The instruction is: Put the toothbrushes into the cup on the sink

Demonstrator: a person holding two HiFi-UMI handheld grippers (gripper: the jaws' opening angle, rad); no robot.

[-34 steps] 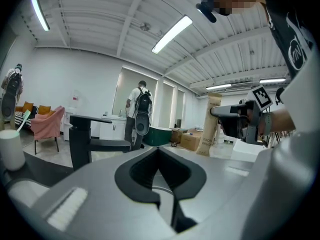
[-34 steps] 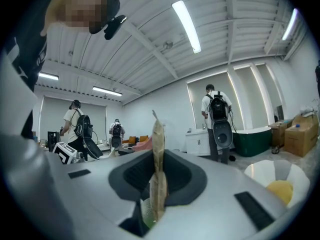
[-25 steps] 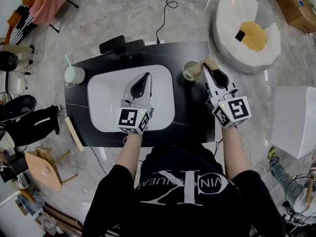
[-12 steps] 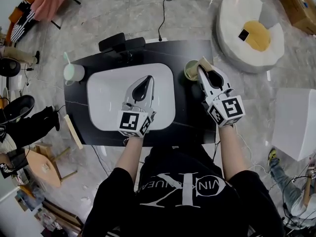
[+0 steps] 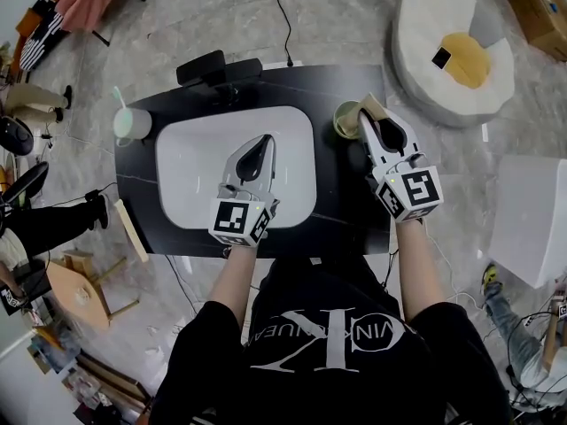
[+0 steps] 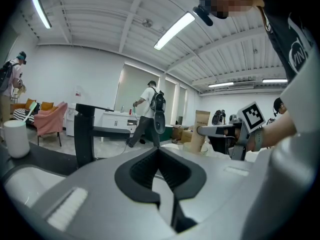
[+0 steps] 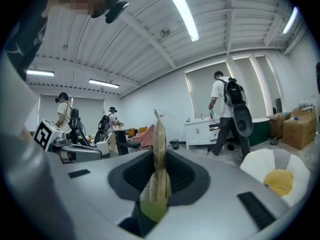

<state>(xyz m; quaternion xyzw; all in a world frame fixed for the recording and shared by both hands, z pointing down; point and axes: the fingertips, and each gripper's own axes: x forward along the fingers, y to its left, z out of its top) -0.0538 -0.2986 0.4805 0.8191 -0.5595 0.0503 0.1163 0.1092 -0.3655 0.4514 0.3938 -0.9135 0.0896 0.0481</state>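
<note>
Toothbrush packet (image 5: 373, 108), tan and upright, sits clamped between the jaws of the right gripper (image 5: 367, 120), just beside the green cup (image 5: 345, 120) at 2 o'clock on the black counter (image 5: 350, 211). A second cup, the white cup (image 5: 131, 125) at 10 o'clock, holds one pale green toothbrush (image 5: 118, 98). The left gripper (image 5: 263, 140) hangs over the single white basin (image 5: 190, 166), its jaws together with nothing between them. One black tap (image 5: 220, 69) stands at 12 o'clock.

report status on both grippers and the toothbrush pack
Left gripper shut, empty, over the basin. Right gripper shut on tan toothbrush pack, by the green cup. No obstruction seen.
</note>
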